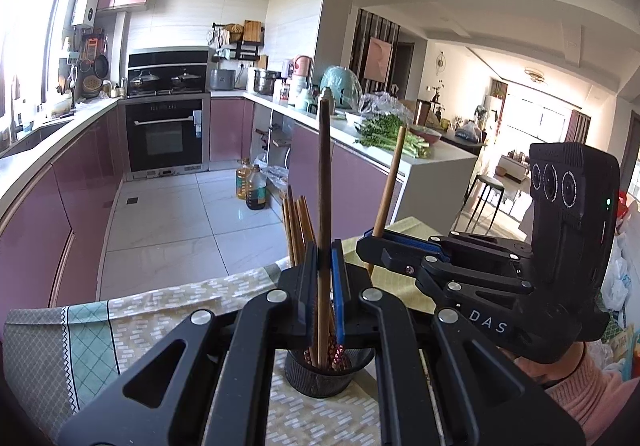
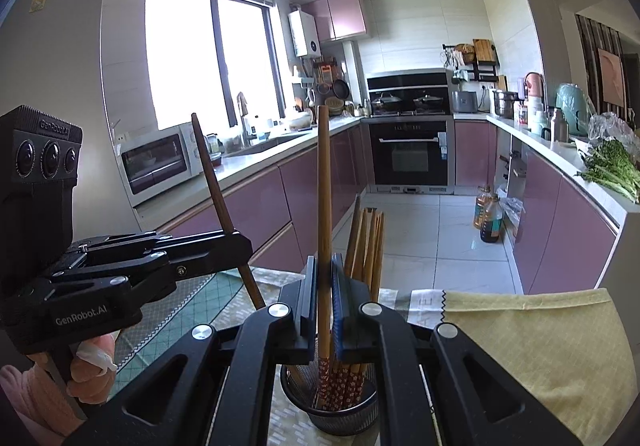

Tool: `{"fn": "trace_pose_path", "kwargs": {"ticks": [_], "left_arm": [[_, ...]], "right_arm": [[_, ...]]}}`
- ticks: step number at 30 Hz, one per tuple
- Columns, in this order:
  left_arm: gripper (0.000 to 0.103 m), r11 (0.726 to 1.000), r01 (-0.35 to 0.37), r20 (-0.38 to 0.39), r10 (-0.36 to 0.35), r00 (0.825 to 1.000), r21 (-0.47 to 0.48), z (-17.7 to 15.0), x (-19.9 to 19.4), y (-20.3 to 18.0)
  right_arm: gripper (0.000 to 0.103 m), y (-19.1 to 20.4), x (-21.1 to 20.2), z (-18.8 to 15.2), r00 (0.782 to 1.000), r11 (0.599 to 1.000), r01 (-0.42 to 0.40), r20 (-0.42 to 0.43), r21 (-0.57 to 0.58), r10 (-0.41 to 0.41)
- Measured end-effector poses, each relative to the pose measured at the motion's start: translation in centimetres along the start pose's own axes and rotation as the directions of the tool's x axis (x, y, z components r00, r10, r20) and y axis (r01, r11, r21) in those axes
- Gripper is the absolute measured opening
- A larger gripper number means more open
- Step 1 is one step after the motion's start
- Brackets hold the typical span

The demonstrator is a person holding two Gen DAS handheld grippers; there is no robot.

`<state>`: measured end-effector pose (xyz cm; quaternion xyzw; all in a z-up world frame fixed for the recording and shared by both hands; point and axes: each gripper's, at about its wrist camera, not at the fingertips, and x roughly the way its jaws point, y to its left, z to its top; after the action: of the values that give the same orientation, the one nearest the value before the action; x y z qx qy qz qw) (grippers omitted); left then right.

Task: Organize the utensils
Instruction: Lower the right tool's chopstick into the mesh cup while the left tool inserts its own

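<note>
My left gripper [image 1: 323, 286] is shut on a dark brown chopstick [image 1: 324, 182], held upright with its lower end in the black mesh holder [image 1: 320, 376]. My right gripper [image 2: 323, 298] is shut on a lighter wooden chopstick [image 2: 324, 186] with a red patterned end, upright over the same holder [image 2: 344, 414]. Several more chopsticks [image 2: 366, 242] stand in the holder. Each gripper shows in the other's view: the right one [image 1: 374, 236] at the right, the left one [image 2: 242, 246] at the left, the dark chopstick [image 2: 224, 206] tilted.
The holder stands on a table with a green patterned cloth [image 1: 160, 310] and a yellow cloth [image 2: 540, 346]. Beyond are pink kitchen cabinets [image 2: 260, 202], an oven [image 2: 412, 150], oil bottles [image 2: 490, 220] on the floor and greens [image 2: 612, 170] on the counter.
</note>
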<state>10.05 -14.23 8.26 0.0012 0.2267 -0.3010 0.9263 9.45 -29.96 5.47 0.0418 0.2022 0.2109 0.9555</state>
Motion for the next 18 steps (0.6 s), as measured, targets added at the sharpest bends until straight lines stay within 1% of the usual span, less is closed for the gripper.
{"fn": "trace_pose_path", "kwargs": {"ticks": [11, 18], "left_arm": [[0.007, 1.000, 0.015, -0.109, -0.014, 0.994, 0.002, -0.8, 2.1, 0.0], [0.007, 1.000, 0.006, -0.123, -0.006, 0.992, 0.000, -0.4, 2.8, 0.9]], "right_arm": [[0.006, 0.2, 2.0, -1.7, 0.996, 1.000, -0.001, -0.090, 0.006, 0.002], [0.006, 0.1, 2.8, -1.8, 0.994, 1.000, 0.005, -0.111, 0.014, -0.003]]}}
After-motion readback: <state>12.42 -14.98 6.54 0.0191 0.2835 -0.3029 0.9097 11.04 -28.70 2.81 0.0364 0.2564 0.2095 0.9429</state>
